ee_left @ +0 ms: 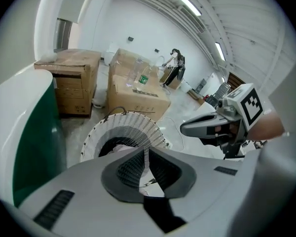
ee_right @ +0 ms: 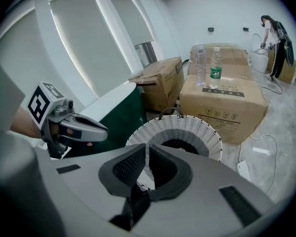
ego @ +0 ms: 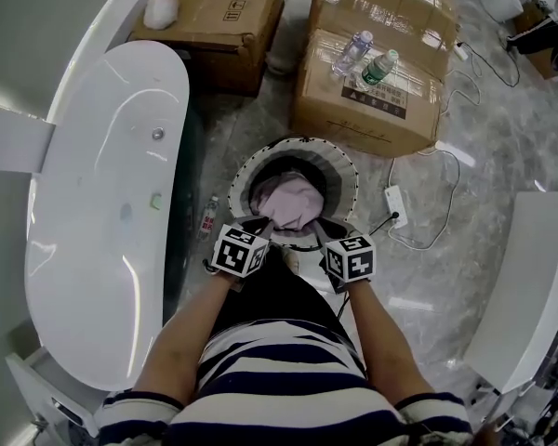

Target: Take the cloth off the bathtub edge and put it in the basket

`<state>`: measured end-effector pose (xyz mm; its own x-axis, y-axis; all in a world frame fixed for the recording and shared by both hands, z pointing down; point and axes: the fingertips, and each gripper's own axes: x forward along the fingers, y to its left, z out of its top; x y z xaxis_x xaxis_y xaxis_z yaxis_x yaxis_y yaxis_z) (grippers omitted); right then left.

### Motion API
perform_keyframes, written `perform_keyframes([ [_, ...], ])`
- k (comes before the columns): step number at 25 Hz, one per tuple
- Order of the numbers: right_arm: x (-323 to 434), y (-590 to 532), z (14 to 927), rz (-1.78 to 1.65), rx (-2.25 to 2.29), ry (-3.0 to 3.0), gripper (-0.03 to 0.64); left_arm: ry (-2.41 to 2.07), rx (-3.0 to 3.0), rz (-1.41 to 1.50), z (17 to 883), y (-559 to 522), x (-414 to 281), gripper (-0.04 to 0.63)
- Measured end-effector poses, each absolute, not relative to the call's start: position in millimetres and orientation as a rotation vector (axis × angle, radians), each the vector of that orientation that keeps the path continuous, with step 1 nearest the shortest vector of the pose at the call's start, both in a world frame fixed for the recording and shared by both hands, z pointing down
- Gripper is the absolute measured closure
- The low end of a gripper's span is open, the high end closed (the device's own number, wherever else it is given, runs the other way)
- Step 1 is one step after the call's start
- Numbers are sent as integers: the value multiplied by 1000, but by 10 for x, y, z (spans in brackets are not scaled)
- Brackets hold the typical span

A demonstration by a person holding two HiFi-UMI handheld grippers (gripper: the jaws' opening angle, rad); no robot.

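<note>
Lilac cloth (ego: 291, 201): crumpled, soft, lying inside the round white woven basket (ego: 251, 163), to the right of the glossy oval bathtub (ego: 102, 203). Left gripper (ee_left: 146, 154) and right gripper (ee_right: 147, 152): ribbed dark pads clenched together with nothing between them, at the basket's near rim.

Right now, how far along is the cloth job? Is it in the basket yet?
Done: the pink cloth lies inside the basket, and no cloth shows on the bathtub edge. In hand: nothing; the left gripper and right gripper are both shut and empty, near the basket rim. Left: seemingly nothing but drawing the grippers away.
</note>
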<state>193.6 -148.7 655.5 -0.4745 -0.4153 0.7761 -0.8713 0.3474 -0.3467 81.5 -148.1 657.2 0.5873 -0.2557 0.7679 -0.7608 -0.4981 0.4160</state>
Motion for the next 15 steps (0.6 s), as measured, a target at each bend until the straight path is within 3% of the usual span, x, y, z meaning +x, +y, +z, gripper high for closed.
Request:
perform_keyframes([
  [15, 1952, -1544, 5684, 988, 1280, -2192, 588, -946, 2060, 469, 5584, -1657, 602, 554],
])
